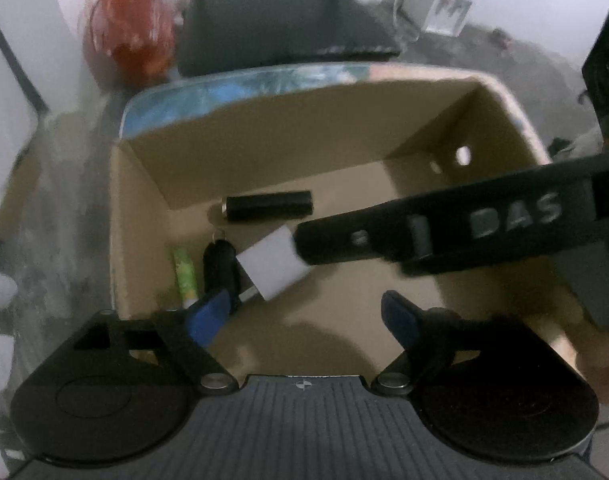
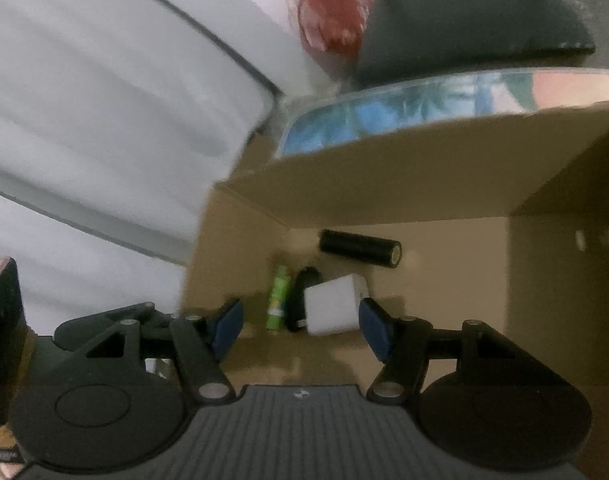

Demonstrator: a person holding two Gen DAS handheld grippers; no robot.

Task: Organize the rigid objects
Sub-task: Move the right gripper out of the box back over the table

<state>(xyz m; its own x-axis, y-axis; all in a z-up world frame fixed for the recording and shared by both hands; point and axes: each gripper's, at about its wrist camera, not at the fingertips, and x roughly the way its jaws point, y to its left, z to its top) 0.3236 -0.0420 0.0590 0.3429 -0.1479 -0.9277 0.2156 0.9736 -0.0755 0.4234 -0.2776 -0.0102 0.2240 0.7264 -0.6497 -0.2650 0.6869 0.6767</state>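
An open cardboard box (image 1: 144,208) holds a black cylinder (image 1: 268,206), a green tube (image 1: 184,272), a black key fob (image 1: 219,264) and a white cube-shaped adapter (image 1: 274,266). My left gripper (image 1: 304,318) is open and empty over the box's near edge. The right gripper's black body (image 1: 444,228) reaches into the box from the right, beside the white adapter. In the right wrist view my right gripper (image 2: 300,326) is open, just above the white adapter (image 2: 330,310), with the green tube (image 2: 278,298), key fob (image 2: 300,292) and black cylinder (image 2: 360,248) beyond.
A black chair seat (image 1: 284,28) stands behind the box. A red bag (image 1: 132,28) lies at the back left. A blue printed sheet (image 1: 232,92) lies under the box's far side. A white appliance (image 2: 104,100) stands to the left.
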